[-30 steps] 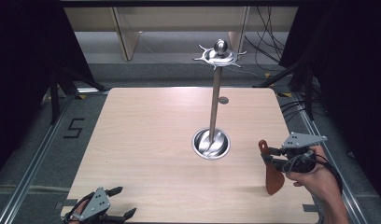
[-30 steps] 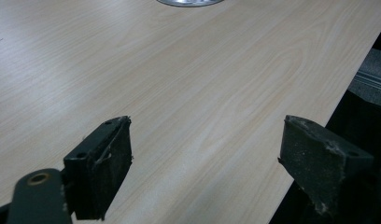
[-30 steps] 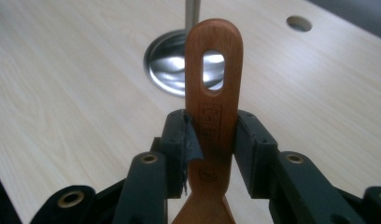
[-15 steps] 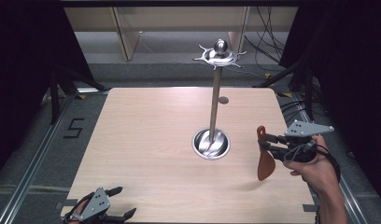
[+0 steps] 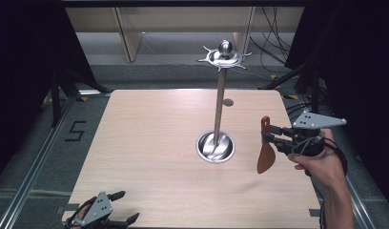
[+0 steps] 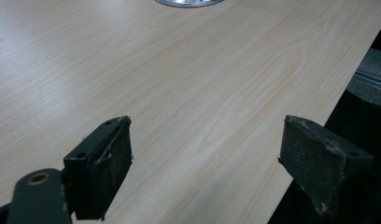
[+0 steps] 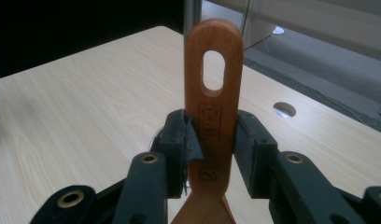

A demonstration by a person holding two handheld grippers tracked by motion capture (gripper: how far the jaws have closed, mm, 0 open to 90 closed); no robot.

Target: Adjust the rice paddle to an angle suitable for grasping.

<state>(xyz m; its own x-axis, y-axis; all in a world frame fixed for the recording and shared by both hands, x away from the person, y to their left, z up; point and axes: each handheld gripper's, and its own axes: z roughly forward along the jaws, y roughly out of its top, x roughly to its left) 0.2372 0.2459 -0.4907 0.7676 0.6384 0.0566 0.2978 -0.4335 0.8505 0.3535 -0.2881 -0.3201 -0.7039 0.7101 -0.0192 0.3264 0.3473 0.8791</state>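
A wooden spatula point(image 7: 212, 116) is pinched by its handle in the right gripper point(image 5: 273, 138) and held upright above the table's point(image 5: 149, 143) right side, blade down, hanging hole uppermost. A steel hanging stand point(image 5: 220, 95) is seen just to its left. The left gripper point(image 6: 207, 163) is held at the near edge, jaws spread and empty.

On the table point(image 5: 149, 143), a stand point(image 5: 220, 95) rises from a round base point(image 5: 215, 147) set right of the middle, with a hooked ring point(image 5: 224, 56) at its top. Right of the base, above the table's right side, the right gripper point(image 5: 271, 136) holds a spatula point(image 5: 265, 151) upright, handle end up and blade down. The left gripper point(image 5: 123, 207) sits at the near left corner, well apart from the base. Behind the stand, a hole point(image 5: 228, 102) lies in the tabletop.
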